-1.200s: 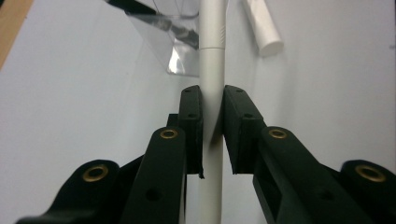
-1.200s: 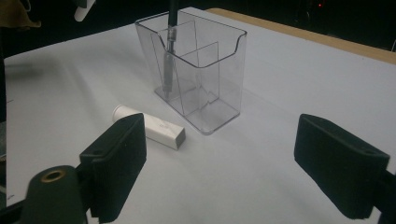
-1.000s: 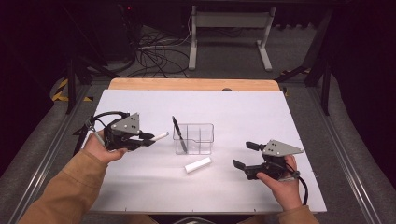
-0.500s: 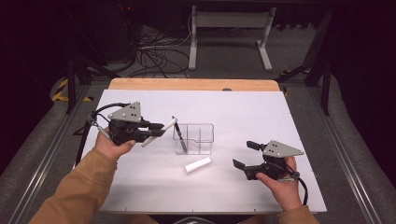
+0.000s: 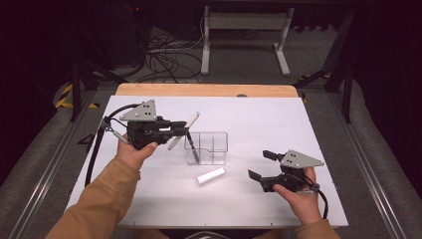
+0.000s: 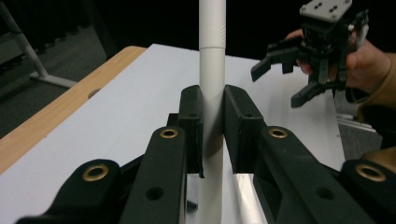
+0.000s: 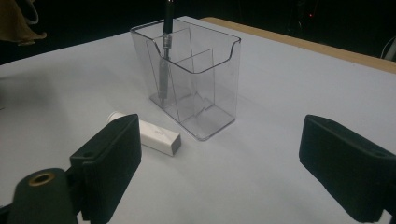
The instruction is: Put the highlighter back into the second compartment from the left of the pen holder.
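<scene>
Left gripper (image 5: 182,132) raised above the desk (image 5: 259,117) left of centre, jaws clamped on a white pen (image 6: 211,84) that slants up toward the far edge, its upper end just over the clear organizer (image 5: 208,148). Organizer mid-desk, a dark pen (image 7: 164,56) standing in one end compartment; a white cap-like piece (image 5: 211,176) lies flat just on its near side. Right gripper (image 5: 262,165) low near the near-right corner, jaws spread wide, holding nothing.
</scene>
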`<state>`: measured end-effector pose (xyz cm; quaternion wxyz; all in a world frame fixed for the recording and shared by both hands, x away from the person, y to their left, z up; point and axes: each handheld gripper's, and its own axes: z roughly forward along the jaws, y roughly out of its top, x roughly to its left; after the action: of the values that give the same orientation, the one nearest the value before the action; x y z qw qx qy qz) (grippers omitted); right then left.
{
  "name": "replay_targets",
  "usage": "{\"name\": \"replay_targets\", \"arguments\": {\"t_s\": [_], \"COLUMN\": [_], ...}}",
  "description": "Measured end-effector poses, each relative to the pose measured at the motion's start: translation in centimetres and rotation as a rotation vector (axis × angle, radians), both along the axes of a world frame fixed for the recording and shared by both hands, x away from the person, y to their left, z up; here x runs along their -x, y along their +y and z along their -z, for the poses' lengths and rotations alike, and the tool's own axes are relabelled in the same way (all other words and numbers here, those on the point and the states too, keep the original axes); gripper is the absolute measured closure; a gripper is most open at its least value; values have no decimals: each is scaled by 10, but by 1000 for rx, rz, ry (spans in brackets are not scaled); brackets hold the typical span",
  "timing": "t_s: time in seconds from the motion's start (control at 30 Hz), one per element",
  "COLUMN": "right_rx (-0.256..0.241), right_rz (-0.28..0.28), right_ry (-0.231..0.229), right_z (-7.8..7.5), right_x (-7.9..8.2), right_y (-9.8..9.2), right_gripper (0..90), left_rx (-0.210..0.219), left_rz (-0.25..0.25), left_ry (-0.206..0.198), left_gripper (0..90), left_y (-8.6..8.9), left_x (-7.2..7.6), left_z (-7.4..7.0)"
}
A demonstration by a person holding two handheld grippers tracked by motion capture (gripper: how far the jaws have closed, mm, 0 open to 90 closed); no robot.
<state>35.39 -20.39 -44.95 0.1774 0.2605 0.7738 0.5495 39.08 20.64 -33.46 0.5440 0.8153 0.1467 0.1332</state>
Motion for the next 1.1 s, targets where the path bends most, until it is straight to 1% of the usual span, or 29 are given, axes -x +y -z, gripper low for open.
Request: {"name": "replay_targets", "arguments": {"t_s": [0.03, 0.13, 0.17, 0.2, 0.23, 0.3, 0.33, 0.37, 0.43, 0.63, 0.7, 0.77, 0.8, 0.93, 1.1], "right_rx": [-1, -2, -2, -2, -2, -3, -3, -4, -5, -6, -5, -5, -5, -4, -5], "right_rz": [2, 3, 3, 3, 3, 1, 2, 3, 2, -1, -2, -3, -6, -7, -6], "right_ry": [4, 6, 6, 7, 7, 4, 7, 7, 9, 5, 5, 11, 13, 15, 13], "right_z": [0, 0, 0, 1, 1, 1, 1, 1, 1, 1, 1, 2, 2, 2, 2], "right_x": [0, 0, 0, 0, 0, 0, 0, 0, 0, -1, -1, 0, 0, 0, 0], "right_y": [0, 0, 0, 0, 0, 0, 0, 0, 0, 0, 0, 0, 0, 1, 1], "right_gripper": [138, 138, 138, 138, 138, 138, 138, 138, 138, 138, 138, 138, 138, 138, 137], "left_rx": [19, 44, 59, 74, 82, 99, 102, 112, 120, 162, 166, 167, 181, 205, 207], "left_rz": [-2, -16, -17, -15, -21, -26, -32, -35, -37, -52, -59, -69, -75, -88, -103], "left_ry": [6, -6, -2, 12, 1, 2, -9, -4, 0, 8, 8, -4, -8, -24, -31], "left_gripper": [786, 785, 785, 785, 785, 785, 785, 786, 785, 785, 785, 784, 785, 784, 785], "left_y": [-1, -5, -7, -8, -9, -12, -14, -15, -19, -29, -32, -36, -39, -45, -51], "left_x": [-1, -3, -4, -4, -5, -6, -8, -8, -11, -17, -18, -20, -22, -25, -29], "left_z": [0, 1, 2, 3, 3, 4, 5, 6, 8, 13, 15, 17, 19, 24, 30]}}
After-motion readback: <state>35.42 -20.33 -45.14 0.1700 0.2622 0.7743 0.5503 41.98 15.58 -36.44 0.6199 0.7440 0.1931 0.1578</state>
